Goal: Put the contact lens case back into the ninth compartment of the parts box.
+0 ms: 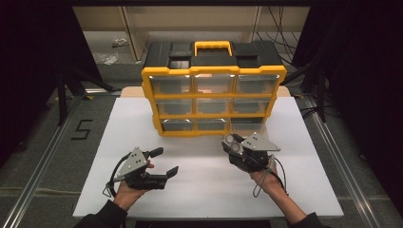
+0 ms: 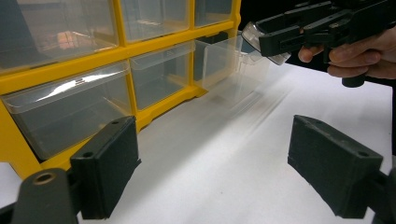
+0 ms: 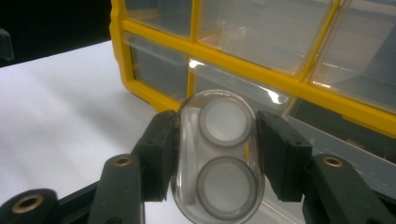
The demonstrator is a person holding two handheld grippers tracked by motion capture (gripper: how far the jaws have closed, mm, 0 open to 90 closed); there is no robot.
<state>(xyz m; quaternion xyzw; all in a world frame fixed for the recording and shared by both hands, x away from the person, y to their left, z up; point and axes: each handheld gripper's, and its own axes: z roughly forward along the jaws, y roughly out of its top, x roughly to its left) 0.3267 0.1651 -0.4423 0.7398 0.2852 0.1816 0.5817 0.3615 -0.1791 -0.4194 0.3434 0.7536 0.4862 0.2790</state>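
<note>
Right gripper [image 3: 217, 154] is clamped on a clear oval case [image 3: 218, 158] with two round discs inside, its long axis running up between the jaws. The bottom-right drawer [image 2: 233, 65] of the yellow organizer [image 1: 214, 88] stands pulled out directly ahead of that case, just beyond it, so the right hand is plainly the nearer one. Left gripper [image 1: 166, 161] waits spread wide and empty over the white counter [image 1: 142, 118], well off to the side
</note>
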